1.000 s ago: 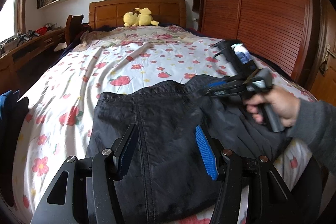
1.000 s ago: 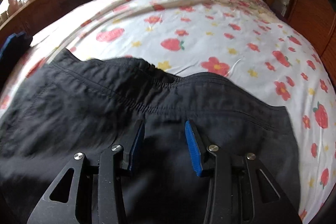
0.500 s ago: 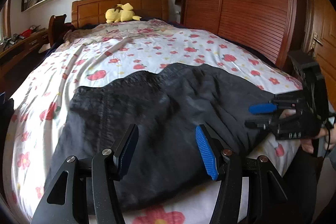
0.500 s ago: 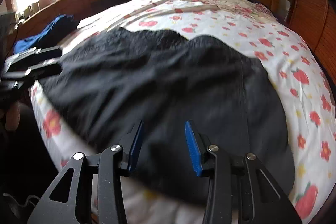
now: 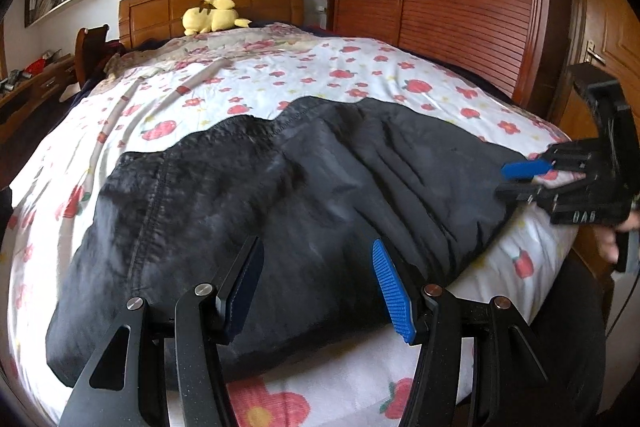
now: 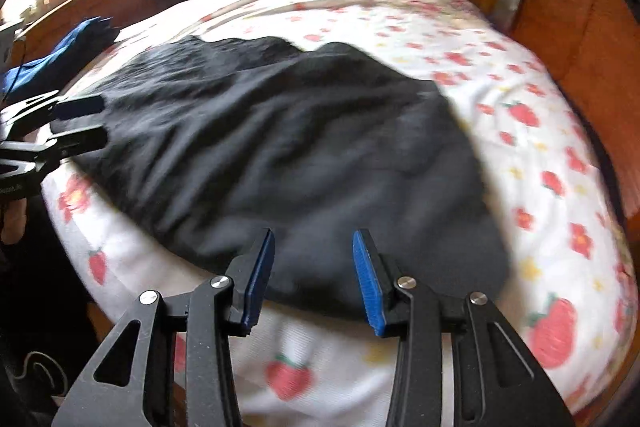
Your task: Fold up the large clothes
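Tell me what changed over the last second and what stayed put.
The right hand-held gripper swung from over the middle of the black garment out to its right end, beside the bed's edge. The left hand-held gripper shifted only a little along the near hem. Neither took hold of anything; both stay open. The garment lies spread on the floral sheet as before.
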### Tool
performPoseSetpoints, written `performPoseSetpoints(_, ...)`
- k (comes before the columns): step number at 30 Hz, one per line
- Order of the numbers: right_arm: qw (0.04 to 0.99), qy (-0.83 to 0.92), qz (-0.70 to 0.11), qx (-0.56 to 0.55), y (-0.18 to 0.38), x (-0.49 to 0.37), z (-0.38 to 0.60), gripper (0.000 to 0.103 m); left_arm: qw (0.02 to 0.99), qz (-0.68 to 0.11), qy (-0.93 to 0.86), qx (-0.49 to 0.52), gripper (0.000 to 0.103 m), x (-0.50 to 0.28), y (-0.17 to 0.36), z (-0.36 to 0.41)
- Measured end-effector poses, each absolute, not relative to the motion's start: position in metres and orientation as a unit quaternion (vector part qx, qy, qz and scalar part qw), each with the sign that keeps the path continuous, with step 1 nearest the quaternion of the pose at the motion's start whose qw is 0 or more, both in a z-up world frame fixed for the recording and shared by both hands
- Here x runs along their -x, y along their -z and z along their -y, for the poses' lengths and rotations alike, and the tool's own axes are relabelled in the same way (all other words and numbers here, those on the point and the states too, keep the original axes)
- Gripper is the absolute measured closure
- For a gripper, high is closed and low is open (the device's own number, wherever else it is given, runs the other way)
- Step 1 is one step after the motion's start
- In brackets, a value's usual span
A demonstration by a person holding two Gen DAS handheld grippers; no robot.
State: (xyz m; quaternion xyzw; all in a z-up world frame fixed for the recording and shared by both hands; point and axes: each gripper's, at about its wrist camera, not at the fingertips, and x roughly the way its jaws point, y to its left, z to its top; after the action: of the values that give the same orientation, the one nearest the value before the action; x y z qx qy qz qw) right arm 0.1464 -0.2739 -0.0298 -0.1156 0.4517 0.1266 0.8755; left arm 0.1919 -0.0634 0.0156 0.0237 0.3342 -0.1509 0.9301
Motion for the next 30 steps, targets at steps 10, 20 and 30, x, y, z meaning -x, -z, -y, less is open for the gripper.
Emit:
performPoseSetpoints(10,0.884,-0.036,-0.459,0.083,0.033,-0.148,0.336,0.060,0.920,-0.358,0.155,-0.046,0.044,-0.198,-0.010,0.069)
performPoseSetpoints(20,0.874,-0.024,-0.483,0.046,0.053,-0.159,0.353,0.035,0.916,-0.366,0.157,-0.049,0.044,-0.204,-0.005,0.073)
performPoseSetpoints(30,0.865,-0.061,-0.493,-0.072,0.060,-0.163,0.368,0.033,0.914,-0.370,0.159,-0.046,0.044,-0.206,-0.001,0.072)
